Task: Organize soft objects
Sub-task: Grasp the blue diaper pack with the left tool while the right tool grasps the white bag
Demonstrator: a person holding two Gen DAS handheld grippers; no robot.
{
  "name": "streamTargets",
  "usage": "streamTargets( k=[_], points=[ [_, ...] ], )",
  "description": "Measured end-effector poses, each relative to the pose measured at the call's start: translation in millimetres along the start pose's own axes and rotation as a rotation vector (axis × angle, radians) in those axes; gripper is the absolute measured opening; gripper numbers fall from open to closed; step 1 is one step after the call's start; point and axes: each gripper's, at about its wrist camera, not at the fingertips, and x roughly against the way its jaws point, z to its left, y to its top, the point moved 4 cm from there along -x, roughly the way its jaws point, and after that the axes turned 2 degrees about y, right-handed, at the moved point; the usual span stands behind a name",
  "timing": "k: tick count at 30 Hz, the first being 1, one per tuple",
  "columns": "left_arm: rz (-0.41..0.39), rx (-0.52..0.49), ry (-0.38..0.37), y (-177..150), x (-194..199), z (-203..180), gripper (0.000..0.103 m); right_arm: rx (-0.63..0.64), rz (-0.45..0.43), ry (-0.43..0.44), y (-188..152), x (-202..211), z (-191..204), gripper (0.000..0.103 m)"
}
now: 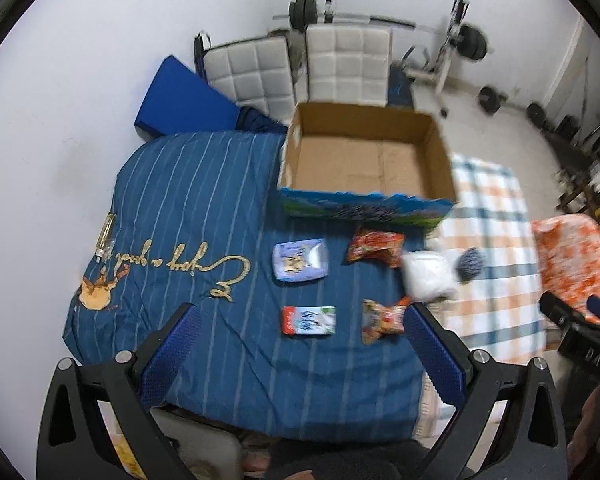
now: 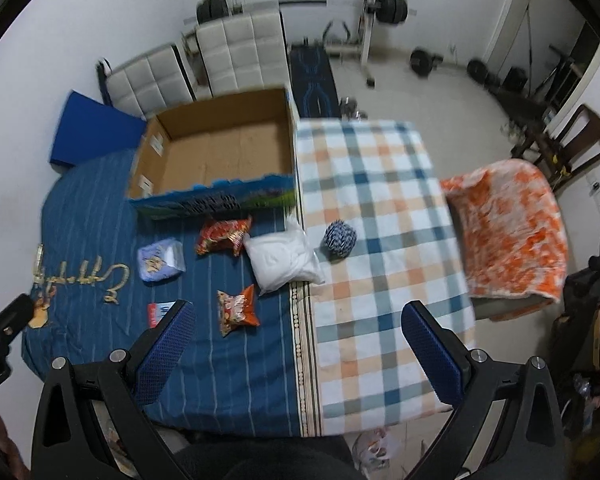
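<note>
Only the right view shows the whole checked cloth [image 2: 380, 240] and orange blanket [image 2: 508, 232]. The open cardboard box [image 1: 364, 160] sits behind white pillow [image 2: 282, 260], snack packets [image 1: 376, 246] and striped ball [image 2: 339, 239]. Both the left hand-held gripper [image 1: 300, 344] and the right hand-held gripper [image 2: 296, 340] hang released, empty.

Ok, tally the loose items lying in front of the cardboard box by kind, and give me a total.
Orange-red snack bags: 2
Tissue packs: 2
White soft bag: 1
Blue-and-white ball: 1
Total: 6
</note>
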Motion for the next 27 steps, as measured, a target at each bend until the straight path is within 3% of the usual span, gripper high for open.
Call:
streamTargets(
  k=[7,12,19,27],
  points=[
    [0.183,0.015,0.039,22.9,-132.6,15.3,0.103,0.062,0.208,0.013,30.9,-176.1,7.3,0.103],
    [0.315,0.07,-0.007,31.4,-228.9,26.2,0.103,0.075,0.329,0.017,37.1,-272.9,16.6,0.103],
    [0.463,0.118,-0.11,34.5,-308.5,28.9,0.103,0.141,0.422,-0.001,27.7,-329.8,33.4,0.103],
    [0.569,0.121,-0.102,27.3,-367.5,20.2,0.103,0.111,0.504,-0.012,11.7,-374.1,38.3,0.103]
  ],
)
